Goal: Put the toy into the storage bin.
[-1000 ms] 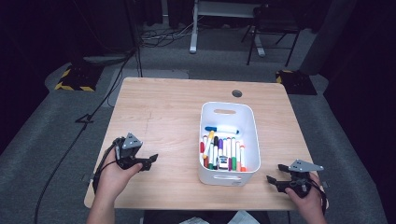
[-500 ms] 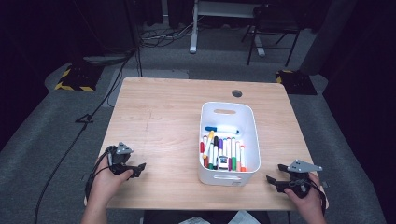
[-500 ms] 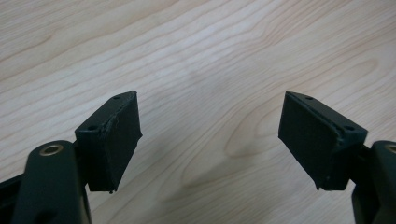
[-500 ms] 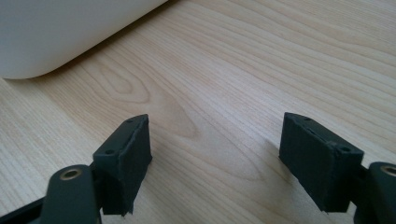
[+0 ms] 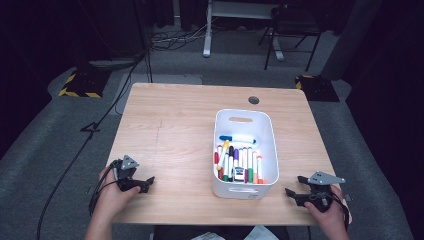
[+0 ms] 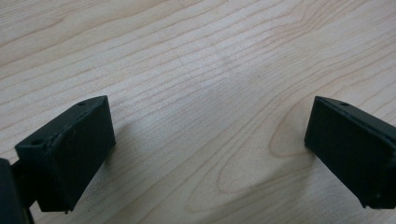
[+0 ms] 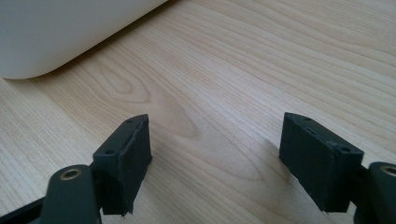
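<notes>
From above, the left gripper [image 5: 142, 184] rests near the table's [image 5: 170, 125] near-left edge, the right gripper [image 5: 294, 194] at the near-right corner, flanking the white bin [image 5: 245, 187] of markers [image 5: 239, 164].

Left gripper view: jaws wide, just opened further, over bare wood.

Right gripper view: jaws wide, empty, bin [image 7: 60, 32] close by.

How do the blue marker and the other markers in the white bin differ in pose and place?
The blue marker lies crosswise, alone, toward the far end of the white bin; the other markers lie lengthwise, packed side by side at the near end. Both lie flat on the bin's floor.
</notes>
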The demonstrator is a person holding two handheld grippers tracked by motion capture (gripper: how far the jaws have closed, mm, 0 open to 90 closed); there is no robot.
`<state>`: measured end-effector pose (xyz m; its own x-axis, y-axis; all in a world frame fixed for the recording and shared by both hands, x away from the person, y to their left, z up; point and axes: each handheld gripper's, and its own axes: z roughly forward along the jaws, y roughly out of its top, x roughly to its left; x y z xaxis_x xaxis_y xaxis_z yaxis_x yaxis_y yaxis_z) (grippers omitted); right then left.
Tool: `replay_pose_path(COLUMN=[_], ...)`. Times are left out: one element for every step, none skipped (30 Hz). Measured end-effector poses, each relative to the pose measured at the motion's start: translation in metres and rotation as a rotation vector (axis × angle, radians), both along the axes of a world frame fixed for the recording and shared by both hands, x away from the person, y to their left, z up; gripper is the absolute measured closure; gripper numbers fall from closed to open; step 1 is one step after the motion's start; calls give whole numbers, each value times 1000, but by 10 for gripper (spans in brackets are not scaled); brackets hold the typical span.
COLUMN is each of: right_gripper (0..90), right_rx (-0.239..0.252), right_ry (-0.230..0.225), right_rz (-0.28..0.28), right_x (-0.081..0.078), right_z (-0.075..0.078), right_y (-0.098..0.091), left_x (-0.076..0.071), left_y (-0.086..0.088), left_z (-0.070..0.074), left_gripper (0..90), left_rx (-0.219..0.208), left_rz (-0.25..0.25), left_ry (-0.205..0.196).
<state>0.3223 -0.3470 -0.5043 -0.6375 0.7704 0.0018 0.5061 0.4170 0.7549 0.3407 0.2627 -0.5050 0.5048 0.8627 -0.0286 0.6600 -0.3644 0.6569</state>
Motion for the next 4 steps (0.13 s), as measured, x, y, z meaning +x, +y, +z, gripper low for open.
replay_pose_path(right_gripper=[253, 253, 253, 253], right_rx=[1, -5, 0, 0], right_ry=[0, -2, -1, -1], right_rz=[0, 4, 1, 1], right_x=[0, 0, 0, 0], right_z=[0, 0, 0, 0], right_y=[0, -1, 0, 0], left_x=[0, 0, 0, 0], left_y=[0, -1, -1, -1], left_z=[0, 0, 0, 0], left_gripper=[12, 10, 5, 2], left_rx=[4, 5, 4, 4], left_rz=[5, 8, 10, 10], left_ry=[1, 3, 5, 5])
